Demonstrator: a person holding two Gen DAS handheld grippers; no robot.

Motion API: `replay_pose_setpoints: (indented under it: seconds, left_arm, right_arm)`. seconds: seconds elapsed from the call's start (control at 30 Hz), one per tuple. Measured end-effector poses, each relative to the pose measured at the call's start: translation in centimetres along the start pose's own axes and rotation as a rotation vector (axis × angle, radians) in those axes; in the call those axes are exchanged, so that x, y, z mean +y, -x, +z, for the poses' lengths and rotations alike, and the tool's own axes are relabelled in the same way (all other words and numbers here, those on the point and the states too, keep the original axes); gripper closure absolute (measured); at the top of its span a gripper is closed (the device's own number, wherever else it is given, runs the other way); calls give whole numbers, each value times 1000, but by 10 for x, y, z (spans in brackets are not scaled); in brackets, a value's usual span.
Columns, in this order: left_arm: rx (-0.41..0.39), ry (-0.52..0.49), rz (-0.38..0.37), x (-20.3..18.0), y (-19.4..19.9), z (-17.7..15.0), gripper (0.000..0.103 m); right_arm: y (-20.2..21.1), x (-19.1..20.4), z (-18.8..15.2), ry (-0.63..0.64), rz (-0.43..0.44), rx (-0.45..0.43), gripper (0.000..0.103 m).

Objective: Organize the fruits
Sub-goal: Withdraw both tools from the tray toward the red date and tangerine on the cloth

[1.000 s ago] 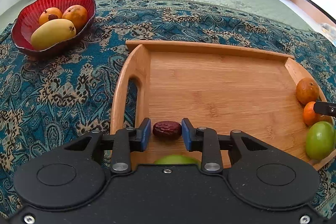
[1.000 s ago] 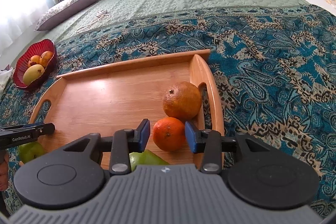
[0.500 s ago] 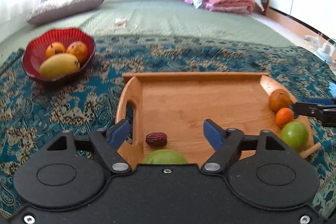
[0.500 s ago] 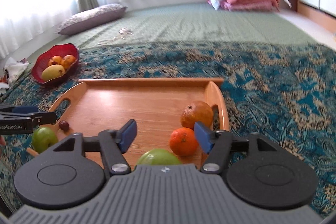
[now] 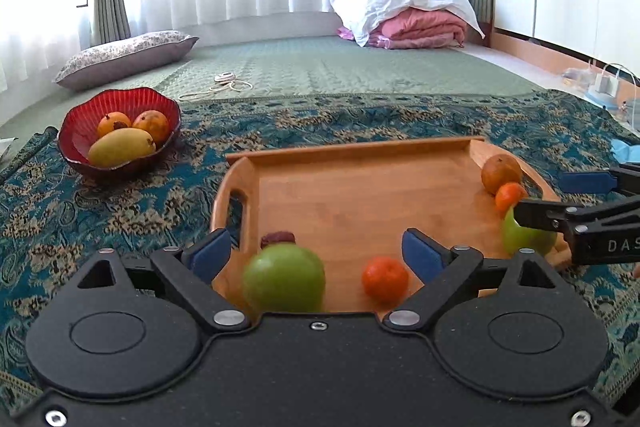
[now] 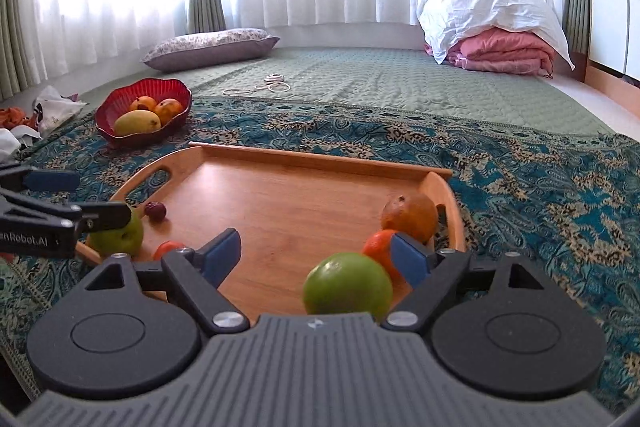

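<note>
Left wrist view: the left claw (image 5: pixel 316 253) hangs low over the near left corner of the wooden tray (image 5: pixel 352 147).
Left claw state: its jaws are opening and stand wide, and the blue pads (image 5: pixel 210 253) press on nothing.
Fruit between the jaws: a green apple (image 5: pixel 284 277) and a small orange (image 5: pixel 385 279) lie on the tray between the two fingers, apart from both pads.
Red date (image 5: pixel 278 237): just behind the green apple, near the left handle of the tray.
Right end of tray: a brown-orange fruit (image 5: pixel 500 173), a tangerine (image 5: pixel 509 194) and a second green apple (image 5: pixel 524 237) lie close together, partly behind the right claw (image 5: pixel 560 197).
Red bowl (image 5: pixel 116 129): on the patterned blanket (image 5: pixel 120 211), well apart from the tray, with a mango (image 5: pixel 120 146) and two orange fruits in it.
Right wrist view: the right claw (image 6: pixel 316 253) is over the right end of the tray (image 6: pixel 320 157).
Right claw state: its jaws are opening, wide apart, gripping nothing.
Fruit here: the second green apple (image 6: pixel 347 285) sits between the fingers, nearer the right pad (image 6: pixel 410 259); the tangerine (image 6: pixel 380 249) is just behind that pad, touching the brown-orange fruit (image 6: pixel 410 215).
Left end of tray: the left claw (image 6: pixel 86 197) is in front of the first green apple (image 6: pixel 118 237); the date (image 6: pixel 155 211) is just beside it.
</note>
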State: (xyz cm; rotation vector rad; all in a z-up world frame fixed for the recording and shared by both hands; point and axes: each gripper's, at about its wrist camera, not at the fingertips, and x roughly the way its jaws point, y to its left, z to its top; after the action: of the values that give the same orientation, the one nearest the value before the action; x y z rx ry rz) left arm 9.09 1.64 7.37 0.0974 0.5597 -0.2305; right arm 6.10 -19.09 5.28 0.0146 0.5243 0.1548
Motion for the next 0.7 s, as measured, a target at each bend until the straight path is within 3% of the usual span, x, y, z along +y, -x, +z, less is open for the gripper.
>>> replay_pose_setpoints:
  seconds: [0.7]
  left_arm:
    - [-1,24,10,-8,7,-48,8]
  right_arm:
    - [25,17,-54,-7,-19,-70,2]
